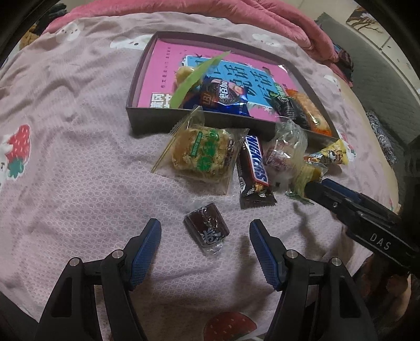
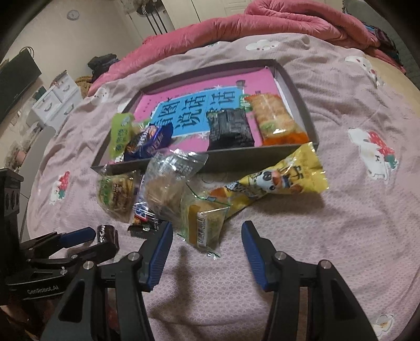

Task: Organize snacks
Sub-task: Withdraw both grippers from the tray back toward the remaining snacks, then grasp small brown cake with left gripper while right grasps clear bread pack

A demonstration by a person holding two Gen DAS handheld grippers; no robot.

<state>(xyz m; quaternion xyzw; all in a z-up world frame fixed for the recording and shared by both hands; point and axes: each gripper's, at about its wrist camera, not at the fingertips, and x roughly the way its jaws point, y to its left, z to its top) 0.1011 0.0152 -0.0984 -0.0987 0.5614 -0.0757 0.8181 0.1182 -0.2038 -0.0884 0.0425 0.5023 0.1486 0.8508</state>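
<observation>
A shallow dark box (image 1: pixel 157 119) (image 2: pixel 236 157) with a pink book inside lies on the bed and holds several snacks. Loose snacks lie in front of it. My left gripper (image 1: pixel 205 230) is open, its jaws either side of a small dark brown wrapped candy (image 1: pixel 207 227) (image 2: pixel 106 233). Beyond it lie a clear-wrapped pastry (image 1: pixel 202 153) and a Snickers bar (image 1: pixel 254 170). My right gripper (image 2: pixel 207 233) is open just in front of a small yellow cake in clear wrap (image 2: pixel 206 223); it also shows in the left wrist view (image 1: pixel 315 187). A yellow cartoon packet (image 2: pixel 275 181) lies right of it.
The bed has a mauve sheet with strawberry prints (image 1: pixel 78 183). A pink quilt (image 2: pixel 262 23) is bunched behind the box. Inside the box are a blue packet (image 1: pixel 223 95), a black packet (image 2: pixel 231 128) and an orange cracker pack (image 2: pixel 275 118). White drawers (image 2: pixel 55 102) stand far left.
</observation>
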